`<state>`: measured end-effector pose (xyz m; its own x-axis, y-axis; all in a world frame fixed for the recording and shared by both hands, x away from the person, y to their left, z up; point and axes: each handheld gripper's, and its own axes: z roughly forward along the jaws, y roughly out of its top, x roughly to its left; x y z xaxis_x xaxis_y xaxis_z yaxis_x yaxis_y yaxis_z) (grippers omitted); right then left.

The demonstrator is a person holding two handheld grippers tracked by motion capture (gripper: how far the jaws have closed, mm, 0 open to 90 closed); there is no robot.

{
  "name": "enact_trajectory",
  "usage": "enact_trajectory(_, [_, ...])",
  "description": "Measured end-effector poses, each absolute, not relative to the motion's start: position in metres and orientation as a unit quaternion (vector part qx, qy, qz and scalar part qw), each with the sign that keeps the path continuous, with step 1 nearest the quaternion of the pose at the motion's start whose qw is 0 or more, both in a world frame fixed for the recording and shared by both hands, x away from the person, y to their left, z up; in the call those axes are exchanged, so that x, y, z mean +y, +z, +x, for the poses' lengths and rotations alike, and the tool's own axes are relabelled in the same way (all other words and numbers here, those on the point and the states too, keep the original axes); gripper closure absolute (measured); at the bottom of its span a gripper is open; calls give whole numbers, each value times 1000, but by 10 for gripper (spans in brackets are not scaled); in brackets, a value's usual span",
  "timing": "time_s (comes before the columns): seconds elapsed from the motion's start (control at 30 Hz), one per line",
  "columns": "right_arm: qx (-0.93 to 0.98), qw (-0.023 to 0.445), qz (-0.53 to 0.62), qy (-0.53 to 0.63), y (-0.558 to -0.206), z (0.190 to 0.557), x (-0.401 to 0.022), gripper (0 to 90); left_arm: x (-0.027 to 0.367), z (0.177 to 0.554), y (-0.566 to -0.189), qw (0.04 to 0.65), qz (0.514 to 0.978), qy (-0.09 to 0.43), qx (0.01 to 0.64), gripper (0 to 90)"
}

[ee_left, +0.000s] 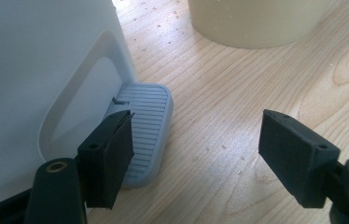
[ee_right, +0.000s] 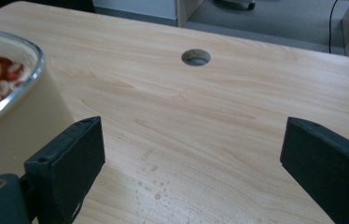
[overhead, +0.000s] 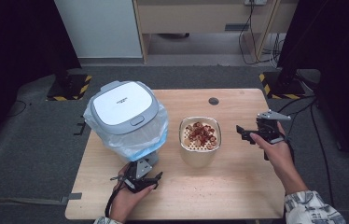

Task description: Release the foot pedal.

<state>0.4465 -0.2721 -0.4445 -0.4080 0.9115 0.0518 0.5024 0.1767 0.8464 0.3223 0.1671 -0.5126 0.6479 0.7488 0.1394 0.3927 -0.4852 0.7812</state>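
**Getting ready to tip the scraps in the bin**

The bin (overhead: 127,119) sits at the left middle of the high view, with its lid shut and a bag puffing out under the rim. Its grey pedal (ee_left: 145,130) sticks out at the bottom, toward the person. The left gripper (overhead: 137,178) waits low in the frame, right by that pedal. Its jaws are spread and hold nothing; one jaw hangs just over the pedal. It looks placed there to push the pedal down, so the lid can pop up.

The bowl (overhead: 199,147) stands in the middle of the table (overhead: 238,186), just right of the bin. It holds red and white scraps (overhead: 201,133). The right gripper (overhead: 248,134) is at the right of the bowl, near it, not touching. Its jaws are wide apart and empty too, likely to grab the bowl's side.

A round hole (overhead: 213,101) sits in the table farther up. Crumbs (ee_right: 153,179) dot the wood. The shut lid is in the way for now.
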Motion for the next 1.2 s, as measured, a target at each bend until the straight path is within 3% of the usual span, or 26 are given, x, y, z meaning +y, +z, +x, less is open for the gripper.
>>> enact_trajectory(0.7, [750,205,512,366,-494,443,-266,68,167,323,-514,369,832,236,339,244])
enact_trajectory(1.2, [732,209,561,326,-511,455,-268,67,165,323,-515,365,837,231,336,237])
